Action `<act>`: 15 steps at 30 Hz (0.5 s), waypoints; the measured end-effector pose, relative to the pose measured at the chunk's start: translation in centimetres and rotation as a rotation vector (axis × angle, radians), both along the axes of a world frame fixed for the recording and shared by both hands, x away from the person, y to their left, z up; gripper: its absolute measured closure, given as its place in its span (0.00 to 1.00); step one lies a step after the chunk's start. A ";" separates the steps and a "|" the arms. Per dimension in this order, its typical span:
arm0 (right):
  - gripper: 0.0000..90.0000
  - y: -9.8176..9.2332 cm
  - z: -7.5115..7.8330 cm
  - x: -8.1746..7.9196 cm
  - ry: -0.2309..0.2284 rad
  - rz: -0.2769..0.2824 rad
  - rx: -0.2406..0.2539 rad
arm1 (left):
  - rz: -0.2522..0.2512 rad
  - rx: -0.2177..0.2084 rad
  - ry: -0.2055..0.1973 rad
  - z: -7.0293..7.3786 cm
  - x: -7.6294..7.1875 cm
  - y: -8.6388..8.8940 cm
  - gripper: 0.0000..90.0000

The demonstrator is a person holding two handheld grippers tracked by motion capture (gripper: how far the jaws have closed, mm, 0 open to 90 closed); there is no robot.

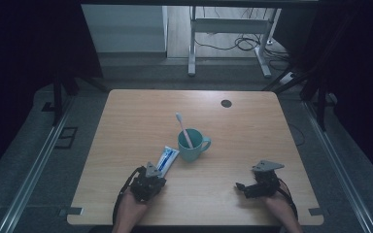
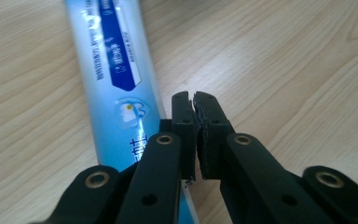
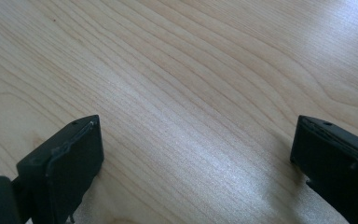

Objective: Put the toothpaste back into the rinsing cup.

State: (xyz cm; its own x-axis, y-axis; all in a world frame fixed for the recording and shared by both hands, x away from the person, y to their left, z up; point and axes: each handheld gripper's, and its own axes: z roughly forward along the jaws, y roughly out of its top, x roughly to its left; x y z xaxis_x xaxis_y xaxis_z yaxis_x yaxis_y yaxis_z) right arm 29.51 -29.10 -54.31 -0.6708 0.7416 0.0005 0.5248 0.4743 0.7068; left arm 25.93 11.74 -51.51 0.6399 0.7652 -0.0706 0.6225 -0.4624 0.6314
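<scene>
Teal mug (image 1: 192, 148) (toothbrush (image 1: 184, 130) inside), just beyond toothpaste tube (image 1: 166, 159)

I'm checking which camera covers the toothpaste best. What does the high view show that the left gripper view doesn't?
The high view takes in the teal mug with the toothbrush standing in it, the right gripper near the table's front edge, and the floor beyond the table. The left gripper view gives the print on the toothpaste tube up close, and the left gripper with its jaws together, empty, beside the tube. Both show the tube lying flat on the wooden table.
</scene>
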 end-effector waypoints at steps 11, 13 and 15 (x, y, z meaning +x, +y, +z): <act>0.02 0.0 0.0 0.0 0.000 0.000 0.000 | 0.042 0.017 -0.006 0.0 0.4 1.6 0.95; 0.02 0.0 0.0 0.0 0.000 0.000 0.000 | 0.044 0.012 -0.004 0.0 0.3 1.6 0.93; 0.03 0.0 0.0 0.0 0.000 0.000 0.000 | 0.040 0.015 -0.007 0.2 0.3 1.5 0.92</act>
State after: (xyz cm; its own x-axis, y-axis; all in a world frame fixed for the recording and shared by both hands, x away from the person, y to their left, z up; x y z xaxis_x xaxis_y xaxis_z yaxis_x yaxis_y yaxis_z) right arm 29.51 -29.10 -54.31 -0.6709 0.7416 0.0008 0.5251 0.4743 0.7066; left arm 26.23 13.29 -51.29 0.6090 0.7913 -0.0545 0.6362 -0.4463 0.6293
